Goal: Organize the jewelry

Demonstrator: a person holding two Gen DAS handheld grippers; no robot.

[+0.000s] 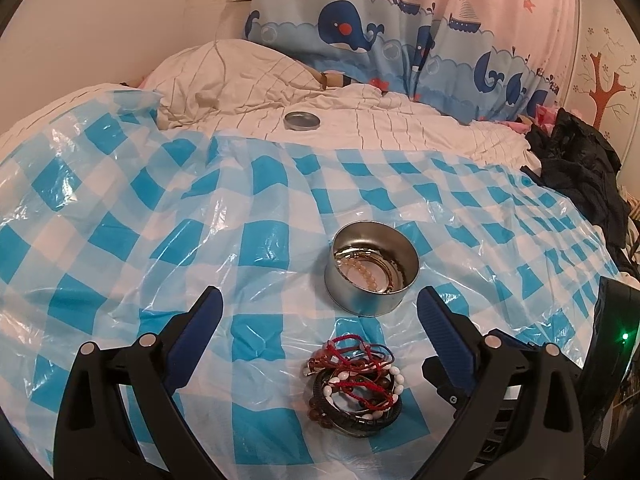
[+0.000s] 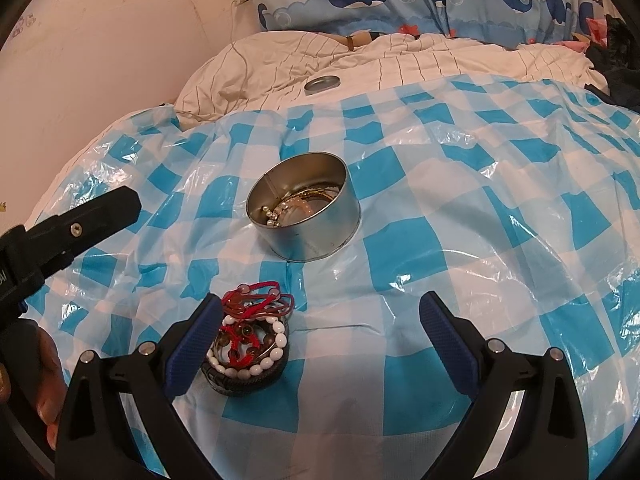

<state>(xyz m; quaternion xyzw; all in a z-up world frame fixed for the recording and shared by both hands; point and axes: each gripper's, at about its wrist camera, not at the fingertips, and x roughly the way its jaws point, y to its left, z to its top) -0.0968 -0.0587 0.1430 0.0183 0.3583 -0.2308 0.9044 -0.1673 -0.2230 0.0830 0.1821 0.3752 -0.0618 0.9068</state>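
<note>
A round metal tin point(image 1: 370, 270) stands open on the blue-and-white checked plastic sheet point(image 1: 160, 216) and holds bead bracelets and bangles. It also shows in the right wrist view point(image 2: 306, 210). A pile of bracelets point(image 1: 354, 386), red cord, white beads, dark beads and a dark bangle, lies in front of the tin. My left gripper point(image 1: 320, 304) is open above the pile, empty. My right gripper point(image 2: 320, 312) is open and empty; the pile point(image 2: 250, 346) lies by its left finger point(image 2: 196, 340). The left gripper's body point(image 2: 68, 232) shows at the left edge.
The tin's lid point(image 1: 302, 121) lies farther back on the striped white duvet point(image 1: 400, 120); it also shows in the right wrist view point(image 2: 322, 83). A whale-print curtain point(image 1: 360, 24) hangs behind. Dark clothes point(image 1: 580, 168) are heaped at the right.
</note>
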